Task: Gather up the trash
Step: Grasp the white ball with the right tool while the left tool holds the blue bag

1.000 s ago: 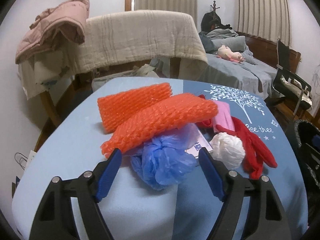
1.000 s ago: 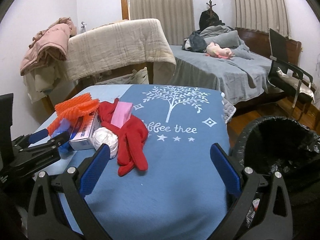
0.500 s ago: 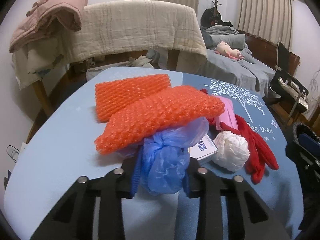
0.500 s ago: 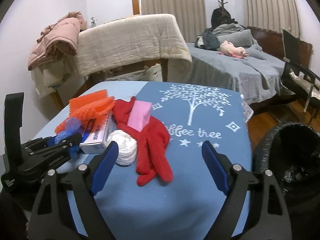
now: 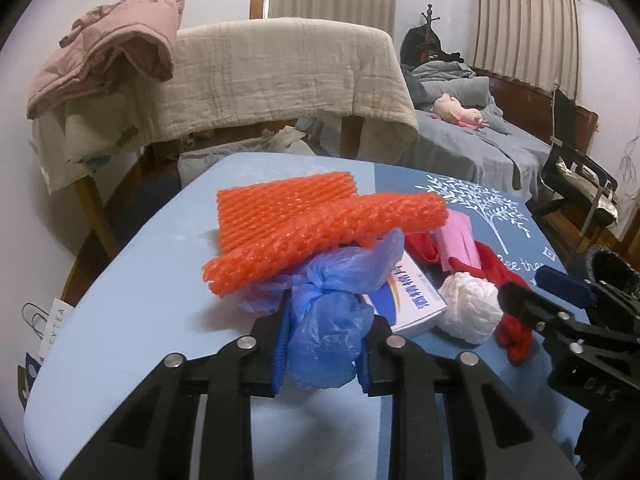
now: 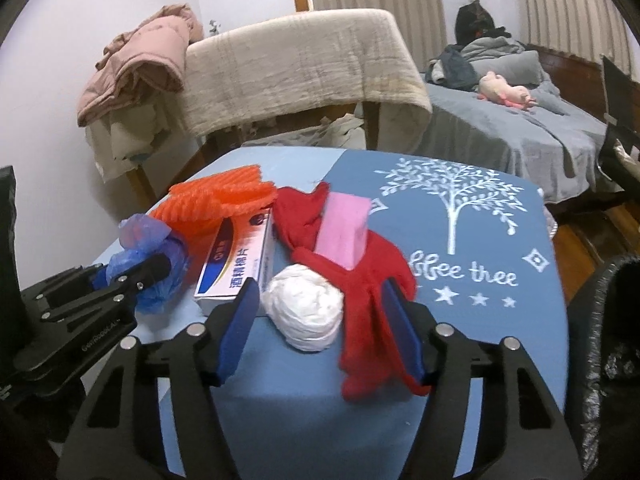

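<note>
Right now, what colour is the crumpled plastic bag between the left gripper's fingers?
Blue: the plastic bag is translucent blue, clearest in the left wrist view.

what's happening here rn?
A person is clearing trash off the blue table with two handheld grippers. The left gripper is closing, its pads already pressing on the crumpled blue plastic bag. The right gripper is closing around the white paper ball, with part of the red cloth also between its jaws. A black-lined bin sits beside the table.

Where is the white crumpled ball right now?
In the right wrist view, the white crumpled ball sits on the table between the closing right gripper's jaws, flanked by the printed box and red cloth.
</note>
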Demonstrator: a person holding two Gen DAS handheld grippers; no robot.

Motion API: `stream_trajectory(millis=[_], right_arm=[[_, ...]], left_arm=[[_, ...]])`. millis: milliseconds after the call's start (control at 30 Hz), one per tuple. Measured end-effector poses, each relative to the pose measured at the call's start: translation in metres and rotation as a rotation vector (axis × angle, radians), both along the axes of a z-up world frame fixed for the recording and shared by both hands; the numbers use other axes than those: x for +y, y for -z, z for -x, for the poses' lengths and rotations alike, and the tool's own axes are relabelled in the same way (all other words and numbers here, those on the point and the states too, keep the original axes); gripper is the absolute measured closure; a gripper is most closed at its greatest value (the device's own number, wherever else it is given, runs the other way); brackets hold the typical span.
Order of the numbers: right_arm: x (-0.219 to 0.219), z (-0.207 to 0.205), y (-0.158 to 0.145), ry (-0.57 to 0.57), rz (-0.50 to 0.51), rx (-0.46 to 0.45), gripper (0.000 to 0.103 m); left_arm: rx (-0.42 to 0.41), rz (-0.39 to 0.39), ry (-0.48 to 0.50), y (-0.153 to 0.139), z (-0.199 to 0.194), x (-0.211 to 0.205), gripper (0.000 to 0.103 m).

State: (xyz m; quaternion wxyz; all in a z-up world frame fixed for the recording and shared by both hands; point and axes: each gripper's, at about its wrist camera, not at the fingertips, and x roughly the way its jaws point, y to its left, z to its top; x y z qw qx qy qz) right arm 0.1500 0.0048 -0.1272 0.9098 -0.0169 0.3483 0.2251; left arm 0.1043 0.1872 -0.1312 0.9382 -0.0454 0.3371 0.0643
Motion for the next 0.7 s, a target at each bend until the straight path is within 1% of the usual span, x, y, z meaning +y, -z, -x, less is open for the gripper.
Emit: stream_trajectory(millis=[100,533,600,700], right_arm=[[0.007,-0.003,0.005,-0.022,0.013,0.014,0.050],[0.027,-0.019,0.029,-0.062,0.074,0.110,0.053],[0.027,-0.020,0.031,-0.065,0.074,0.122,0.066],[0.027,-0.020,0.031,-0.061,0.076,0.124,0.071]], left_arm=[[0.004,0.000,-0.004,0.001,0.000,0.003,0.076],[0.014,0.017,-0.004,0.004,-0.001,0.010,0.076],[0.014,0.017,-0.003,0.004,-0.001,0.010,0.076],[0.013,0.016,-0.001,0.004,-0.001,0.010,0.076]])
